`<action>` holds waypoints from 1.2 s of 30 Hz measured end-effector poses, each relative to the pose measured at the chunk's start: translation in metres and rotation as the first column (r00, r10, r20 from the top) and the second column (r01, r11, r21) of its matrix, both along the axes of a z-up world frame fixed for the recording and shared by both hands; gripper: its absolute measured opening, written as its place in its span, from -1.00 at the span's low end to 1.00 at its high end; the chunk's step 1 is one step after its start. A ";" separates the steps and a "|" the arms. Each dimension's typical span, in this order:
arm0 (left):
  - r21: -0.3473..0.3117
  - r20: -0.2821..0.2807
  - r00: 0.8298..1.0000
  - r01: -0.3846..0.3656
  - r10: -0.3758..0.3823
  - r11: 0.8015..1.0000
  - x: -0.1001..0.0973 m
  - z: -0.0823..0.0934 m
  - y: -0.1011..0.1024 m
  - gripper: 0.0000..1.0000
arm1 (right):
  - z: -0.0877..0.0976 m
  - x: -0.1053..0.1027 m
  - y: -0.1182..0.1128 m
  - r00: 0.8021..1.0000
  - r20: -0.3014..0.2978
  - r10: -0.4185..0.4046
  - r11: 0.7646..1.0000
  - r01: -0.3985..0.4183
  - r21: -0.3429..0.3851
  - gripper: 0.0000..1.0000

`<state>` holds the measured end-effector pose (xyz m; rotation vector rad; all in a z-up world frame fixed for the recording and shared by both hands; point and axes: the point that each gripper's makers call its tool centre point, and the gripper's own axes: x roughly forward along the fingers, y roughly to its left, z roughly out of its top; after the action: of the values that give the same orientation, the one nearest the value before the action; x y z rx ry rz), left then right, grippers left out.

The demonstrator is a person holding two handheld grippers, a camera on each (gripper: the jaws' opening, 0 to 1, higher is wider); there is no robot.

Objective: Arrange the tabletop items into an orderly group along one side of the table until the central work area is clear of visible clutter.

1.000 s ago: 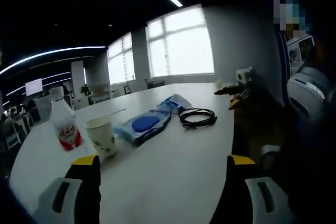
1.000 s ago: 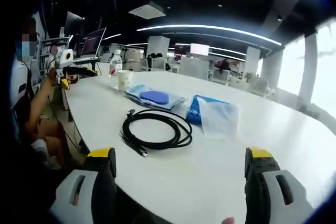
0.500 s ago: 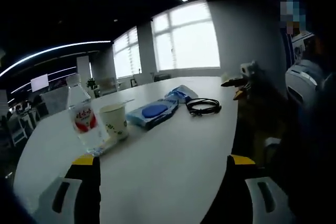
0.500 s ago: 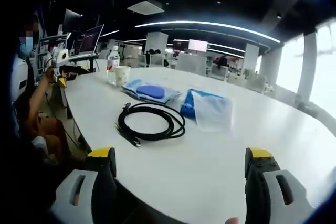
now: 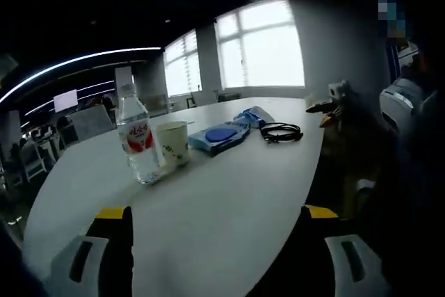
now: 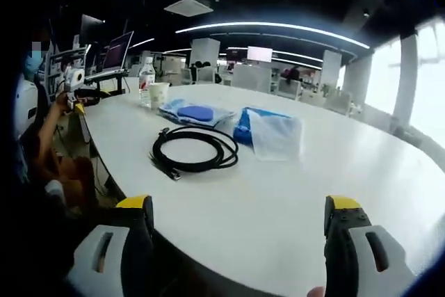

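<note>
From the left gripper view, the left gripper (image 5: 212,238) sits at the bottom of the frame with its yellow-tipped jaws spread wide and nothing between them, above the white table (image 5: 229,193). Left of centre a clear water bottle (image 5: 137,138) with a red label stands upright, and just to its right, touching or nearly so, stands a paper cup (image 5: 174,144). Further right, toward the middle, lies a flat blue wipes pack (image 5: 221,135), then a crumpled blue-and-white pouch (image 5: 250,115), then a coiled black cable (image 5: 281,132) near the table's edge. At the right of the frame the other gripper's tip pokes in near a person's sleeve (image 5: 403,102).

In the right gripper view, the right gripper (image 6: 240,241) also has its jaws wide apart and empty at the bottom of the frame. At upper left the bottle (image 6: 146,83) and cup (image 6: 159,94) stand side by side. The wipes pack (image 6: 192,113) lies right of them, the cable (image 6: 194,152) in front, left of centre, and the pouch (image 6: 271,132) at centre. All sit in a loose row near the table (image 6: 334,172) edge at the left.
</note>
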<state>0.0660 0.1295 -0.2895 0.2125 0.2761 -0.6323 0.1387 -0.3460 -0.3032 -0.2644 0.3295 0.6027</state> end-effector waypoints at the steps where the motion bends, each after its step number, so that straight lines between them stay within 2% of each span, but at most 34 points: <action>1: -0.004 0.001 1.000 -0.006 0.006 1.000 -0.001 0.000 0.001 1.00 | 0.000 0.000 0.000 1.000 0.001 -0.002 1.000 0.002 0.003 1.00; 18: -0.051 0.034 0.998 -0.042 0.044 0.998 -0.007 0.006 0.002 1.00 | 0.004 -0.003 0.005 1.000 0.012 0.005 1.000 -0.005 -0.008 1.00; 24: -0.047 0.023 0.998 -0.049 0.050 0.998 -0.007 0.003 0.001 1.00 | 0.001 -0.003 0.001 1.000 0.004 -0.004 1.000 0.004 -0.008 1.00; 36: -0.051 0.037 0.998 -0.046 0.048 0.998 -0.010 0.007 -0.007 1.00 | 0.002 -0.004 0.008 1.000 0.010 0.012 1.000 -0.012 0.000 1.00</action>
<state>0.0564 0.1230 -0.2828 0.1695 0.2278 -0.5870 0.1352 -0.3384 -0.3010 -0.2696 0.3190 0.6130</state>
